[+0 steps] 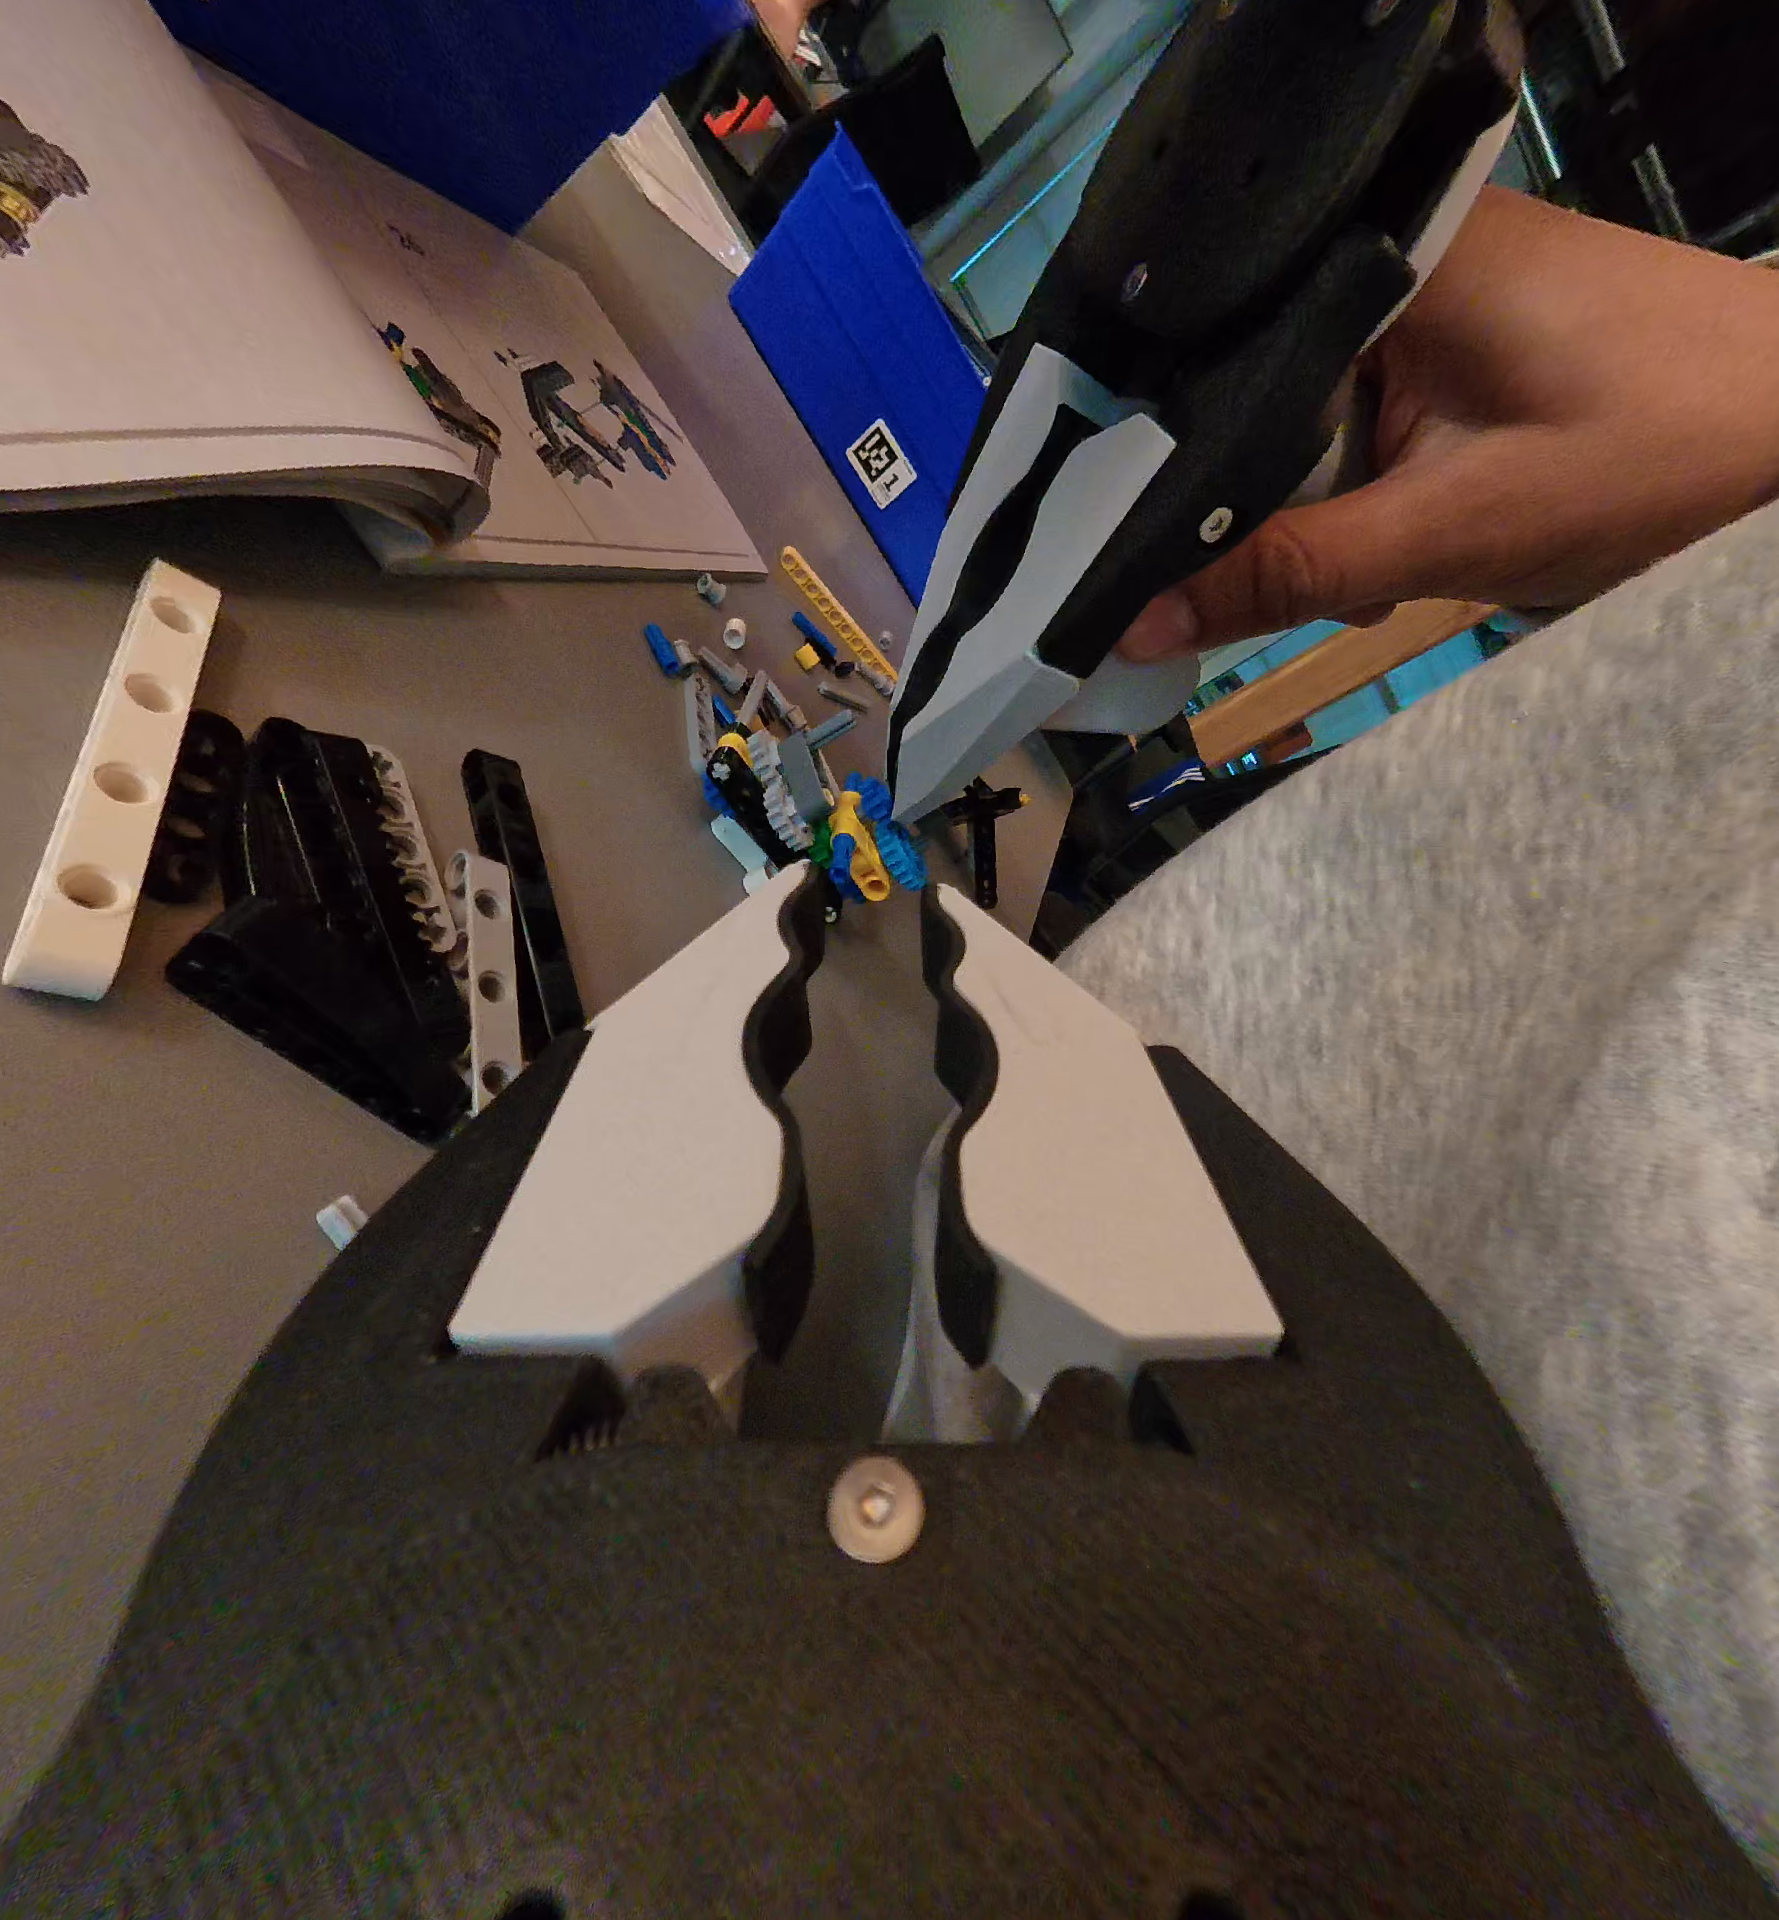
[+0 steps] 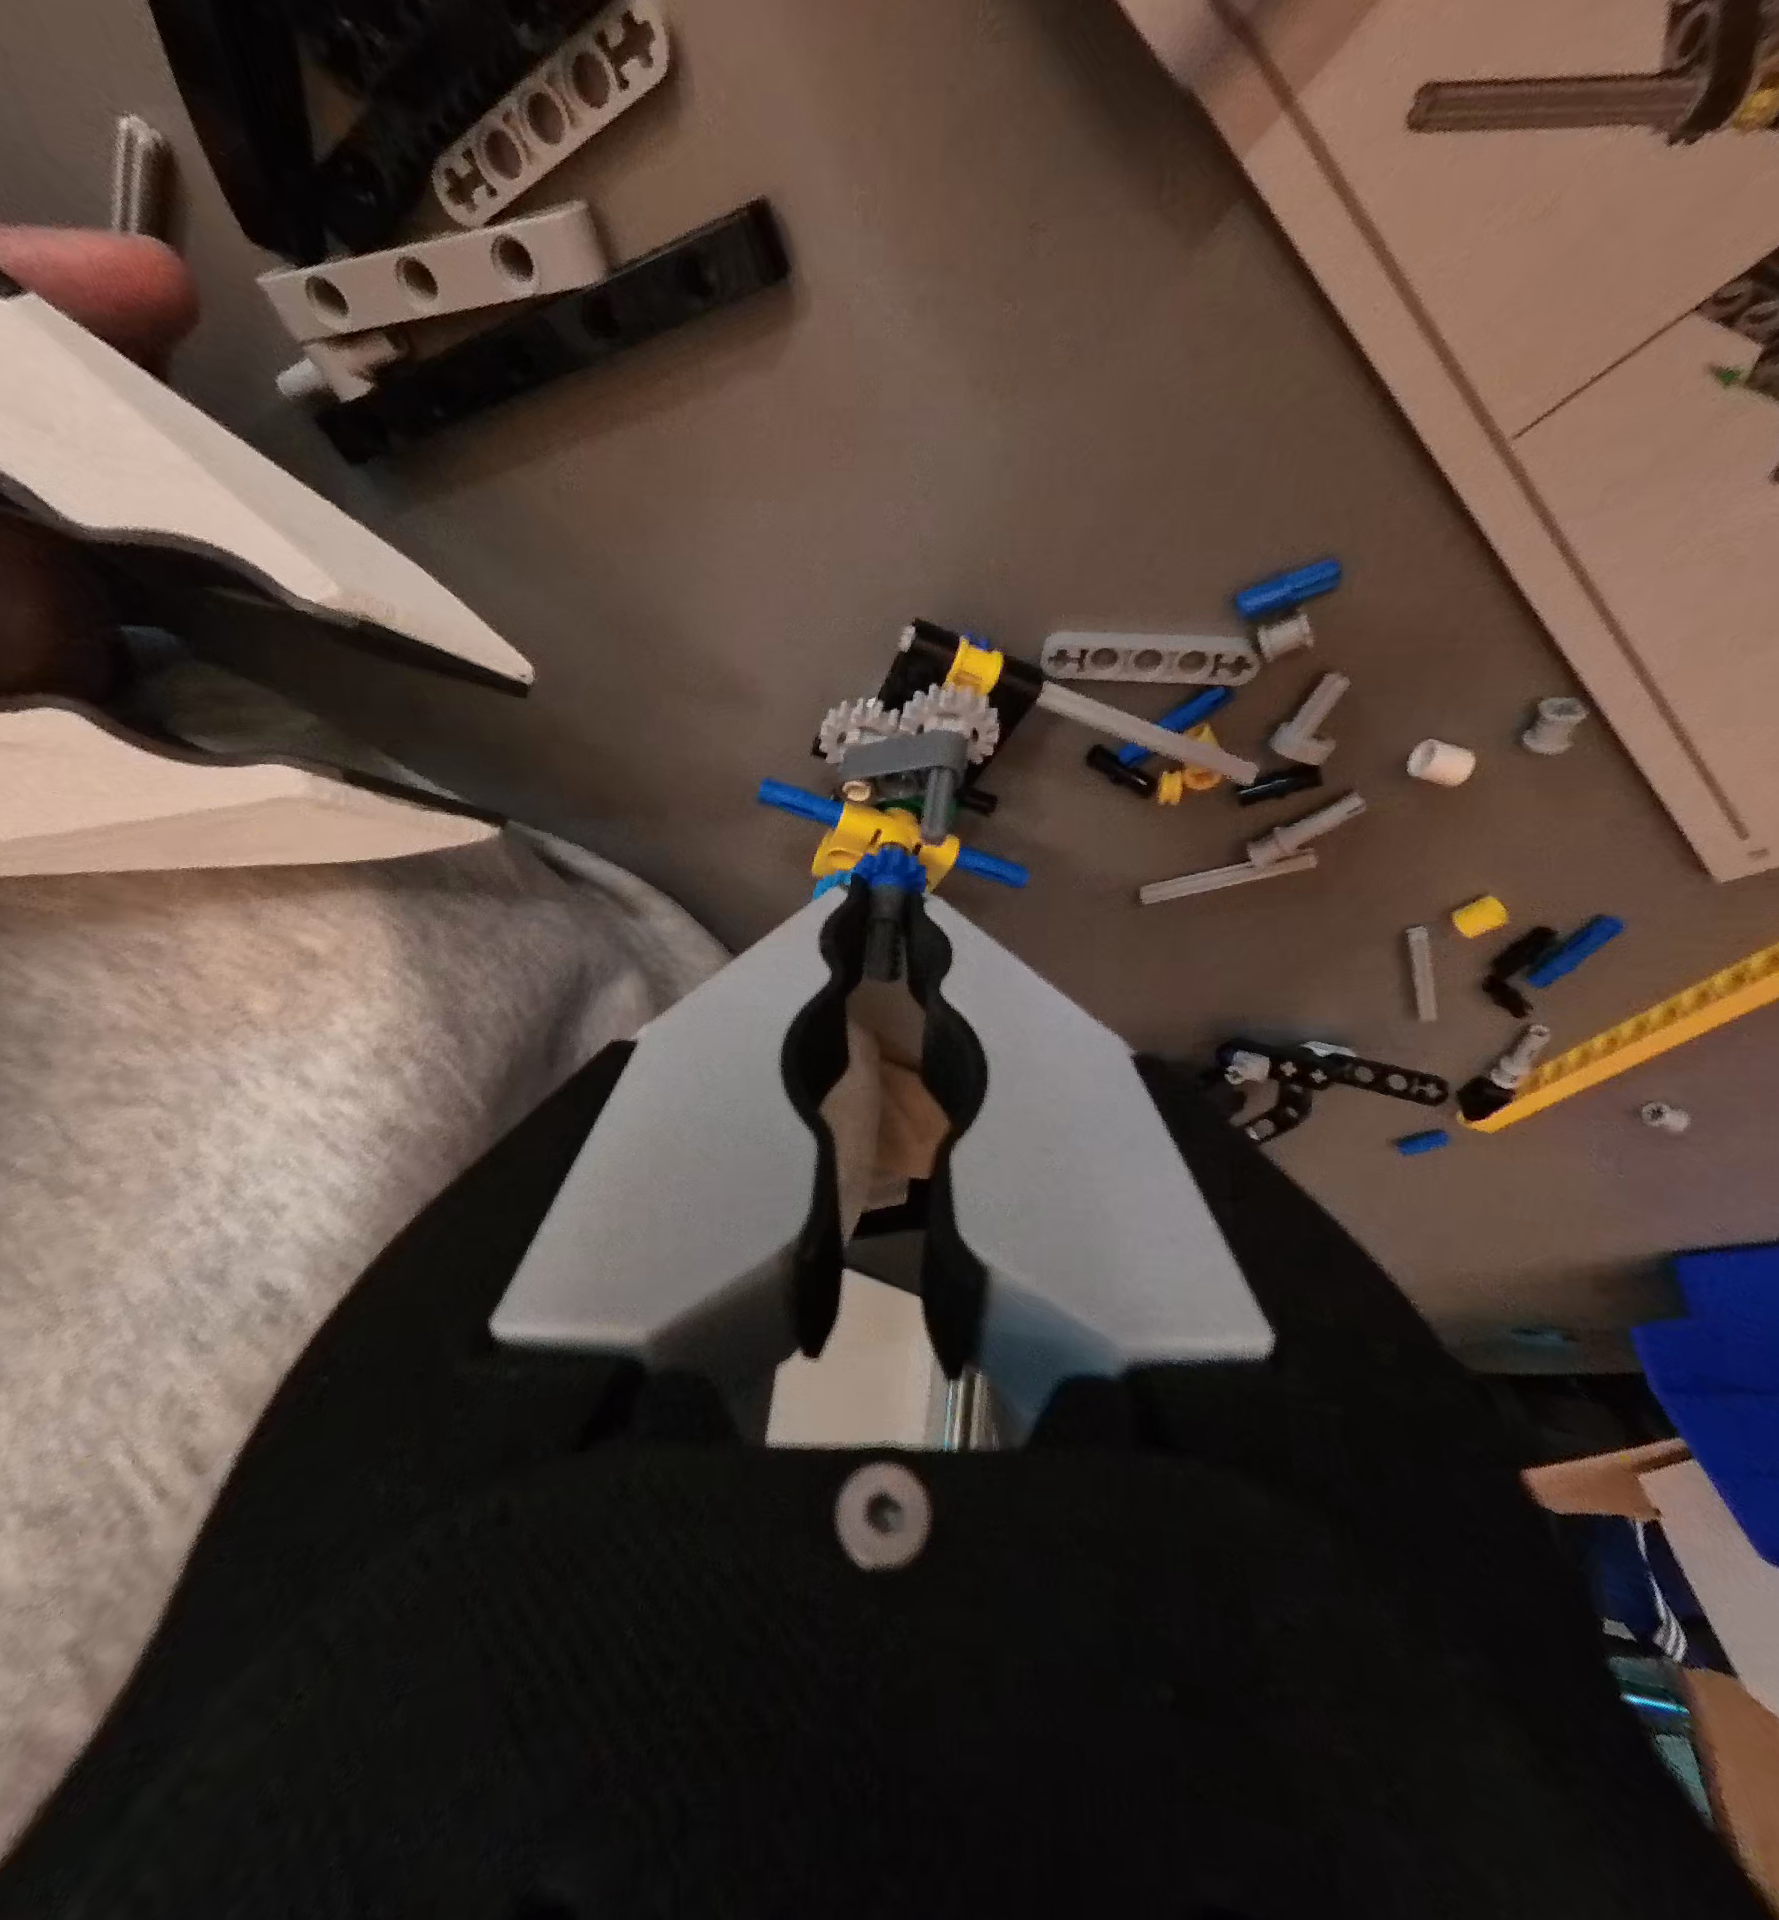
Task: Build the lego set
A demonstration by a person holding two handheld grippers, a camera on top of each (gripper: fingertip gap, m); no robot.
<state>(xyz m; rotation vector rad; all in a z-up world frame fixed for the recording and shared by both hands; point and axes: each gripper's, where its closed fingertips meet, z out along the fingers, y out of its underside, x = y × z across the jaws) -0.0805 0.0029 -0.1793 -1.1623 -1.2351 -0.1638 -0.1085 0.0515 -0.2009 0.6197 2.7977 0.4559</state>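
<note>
The small lego model [image 2: 900, 774] sits near the middle of the gray tabletop [image 2: 968, 416]. It is made of white gears, a black frame, yellow joints, blue pins and a blue gear [image 2: 883, 865]. A dark gray rod [image 2: 883, 940] sticks out of the blue gear toward 6 o'clock in the right wrist view.

The right hand-held gripper [image 2: 882, 914] is pinched tight on that rod. The left hand-held gripper [image 1: 869, 899] has its two fingers apart and holds nothing. Its tips sit just beside the model, and the model lies at 12 o'clock from them.

The model looks light and hard, like all small plastic toys. It is likely easy to break, because the parts only push together. A pull on the thin rod could slide it out or twist the gears. The black frame looks like the safest place for the left hand-held gripper to hold, since it is flat and strong. The gear teeth are a poor place, as they could slip.

Loose pieces [image 2: 1280, 748] lie at 3 o'clock from the model. An open booklet [image 1: 241, 364] rests at 10 o'clock in the left wrist view.
</note>
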